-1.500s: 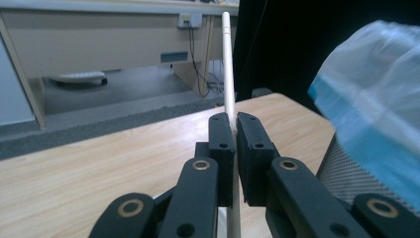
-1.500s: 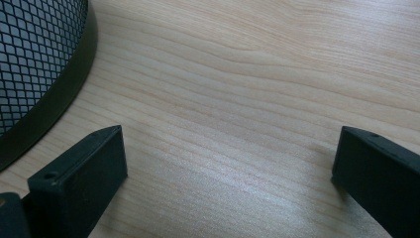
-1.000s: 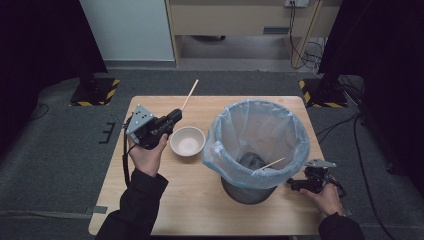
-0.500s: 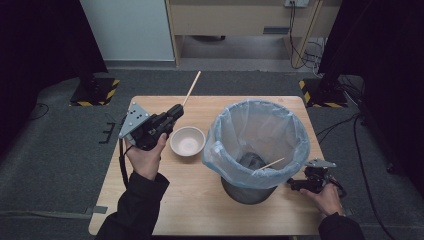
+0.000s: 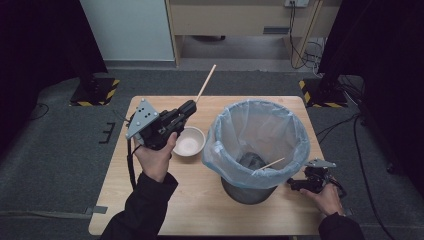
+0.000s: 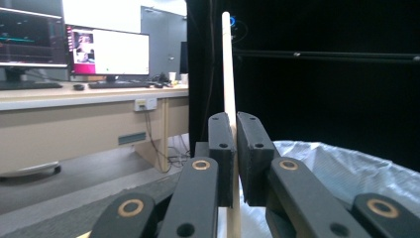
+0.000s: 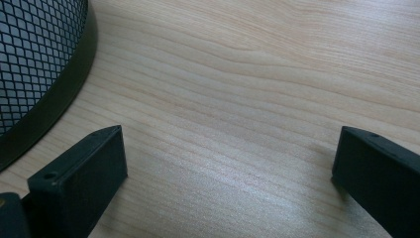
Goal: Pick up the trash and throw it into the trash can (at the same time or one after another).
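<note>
A: Left gripper (image 5: 189, 107) clamped on stick (image 5: 206, 83); stick's long axis runs on past the jaws, up and away; bin (image 5: 257, 142) lies to its right.

B: Right gripper (image 7: 228, 173) jaws wide apart, low over table (image 7: 257, 89) at the bin's base; left is probably nearer.

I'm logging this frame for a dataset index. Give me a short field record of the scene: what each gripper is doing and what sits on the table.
left gripper: shut on wooden stick, raised above the table
right gripper: open, low over the table beside the bin
bin: mesh, lined with a pale bag; a second stick lies inside
bowl: white, left of the bin
</note>
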